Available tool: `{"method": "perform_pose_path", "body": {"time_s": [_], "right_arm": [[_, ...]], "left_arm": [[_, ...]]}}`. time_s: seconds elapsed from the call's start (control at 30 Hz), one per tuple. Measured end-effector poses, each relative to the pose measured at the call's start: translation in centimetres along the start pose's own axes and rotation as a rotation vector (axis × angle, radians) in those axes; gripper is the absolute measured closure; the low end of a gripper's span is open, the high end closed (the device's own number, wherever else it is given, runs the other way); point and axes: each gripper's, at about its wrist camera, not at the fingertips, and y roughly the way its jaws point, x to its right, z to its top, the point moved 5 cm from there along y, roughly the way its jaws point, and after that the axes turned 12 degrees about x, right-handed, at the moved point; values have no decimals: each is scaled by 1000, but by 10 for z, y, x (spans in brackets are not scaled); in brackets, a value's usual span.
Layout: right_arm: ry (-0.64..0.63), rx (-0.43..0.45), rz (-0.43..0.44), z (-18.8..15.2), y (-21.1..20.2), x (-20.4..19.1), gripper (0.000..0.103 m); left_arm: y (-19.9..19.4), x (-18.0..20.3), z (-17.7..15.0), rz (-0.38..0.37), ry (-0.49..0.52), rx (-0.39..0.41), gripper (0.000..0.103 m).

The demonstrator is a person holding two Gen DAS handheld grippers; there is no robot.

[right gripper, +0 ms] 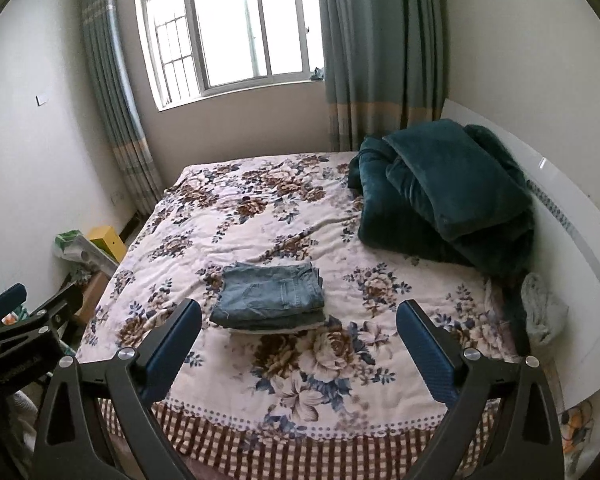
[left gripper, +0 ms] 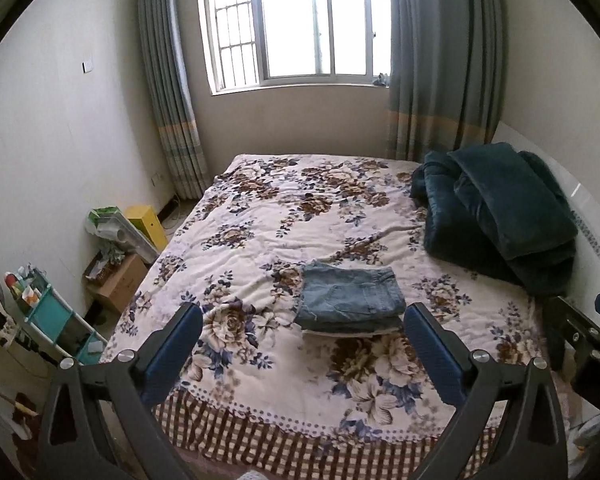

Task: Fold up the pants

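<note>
With both grippers held above the foot of the bed and gripping nothing, the left gripper (left gripper: 302,322) and right gripper (right gripper: 298,318) each have jaws spread wide, blue pads apart. Folded denim pants (left gripper: 352,300) sit dead ahead, well clear of both sets of fingers: a compact rectangular stack, long axis running left-right across the view, folded edges stacked at the right end. In the left wrist view the stack is slightly right of centre; in the right wrist view (right gripper: 270,294) slightly left, so it lies between the two, neither clearly nearer. Fold looks finished, my read; any touch-up means reaching forward and down. Surface is a floral quilt (left gripper: 260,216), soft and wrinkled. Dark teal blanket (right gripper: 440,192) is heaped at the right by the white headboard (right gripper: 572,240). Beyond that, window (left gripper: 296,20), curtains, boxes on the floor at left.
</note>
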Motion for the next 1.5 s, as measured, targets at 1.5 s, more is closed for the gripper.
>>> {"method": "perform_pose_path", "body": {"time_s": [1.5], "right_arm": [[-42,-68,-25,-31,94,-14,3]], "left_arm": [[59,5,-21,35,24,-73,0]]}}
